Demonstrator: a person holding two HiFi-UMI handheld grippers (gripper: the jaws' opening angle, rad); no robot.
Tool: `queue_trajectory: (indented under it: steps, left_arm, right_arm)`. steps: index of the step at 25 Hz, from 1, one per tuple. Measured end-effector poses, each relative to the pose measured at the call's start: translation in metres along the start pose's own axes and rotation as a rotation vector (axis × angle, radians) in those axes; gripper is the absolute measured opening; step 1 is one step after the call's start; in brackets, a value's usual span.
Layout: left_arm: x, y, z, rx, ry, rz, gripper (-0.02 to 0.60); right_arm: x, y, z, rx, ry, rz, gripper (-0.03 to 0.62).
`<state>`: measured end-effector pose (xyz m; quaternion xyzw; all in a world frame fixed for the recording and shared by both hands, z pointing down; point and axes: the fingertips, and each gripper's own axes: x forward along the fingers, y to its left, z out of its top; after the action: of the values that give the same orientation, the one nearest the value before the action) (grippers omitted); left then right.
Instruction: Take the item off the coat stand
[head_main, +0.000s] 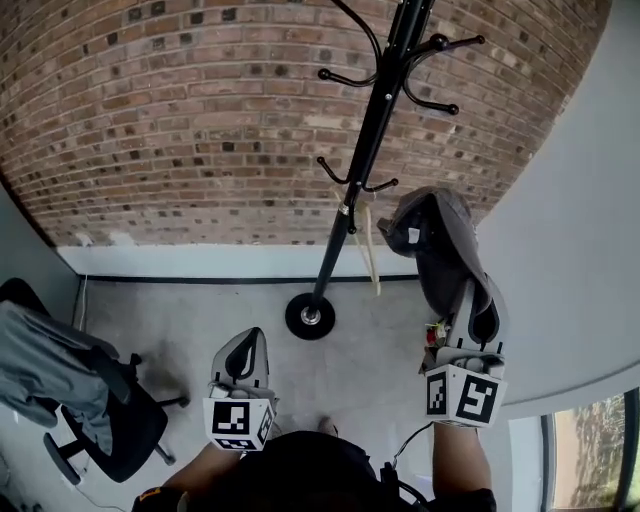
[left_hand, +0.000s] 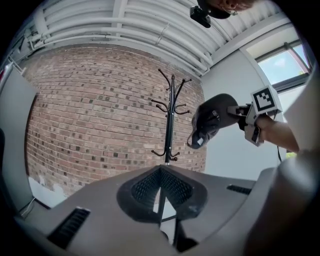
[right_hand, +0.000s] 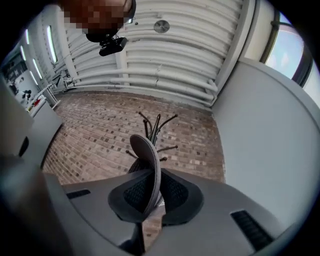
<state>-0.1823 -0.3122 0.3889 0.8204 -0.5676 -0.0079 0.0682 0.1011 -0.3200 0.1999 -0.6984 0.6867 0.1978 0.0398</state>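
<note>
Far left, black wheeled office chair with a grey garment draped over it, out of play. Next along, left tongs low and level, closed together on nothing, aimed at the tall black metal coat stand against the red brick wall.

Further right, the prize: soft grey peaked cap, off the hooks, apart from the pole, hanging in the air beside the pale grey side wall. Right tongs clamped on its brim, thin edge pinched between the pads.

Looks like removal done and carry-away in hand. Next up, probably: drawing the cap further back from those curled hooks without a snag, keeping the squeeze firm on that slim brim, then finding a spot to set it down.
</note>
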Motion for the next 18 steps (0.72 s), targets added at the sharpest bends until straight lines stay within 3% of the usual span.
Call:
queue_trajectory:
  steps: [9,16,18]
  left_arm:
    - [-0.020,0.019,-0.070,-0.030,0.108,-0.050,0.018]
    - [-0.051,-0.004,-0.093,-0.035,0.154,-0.070,0.018]
    - [-0.061,-0.020,-0.092,-0.034,0.152,-0.073,0.018]
  right_arm:
    - [-0.098,0.089,-0.105,0.050,0.379,0.175,0.032]
    - [-0.156,0.104,-0.133,0.108,0.483,0.265,0.032]
    - [-0.165,0.099,-0.129,0.136,0.440,0.277,0.032]
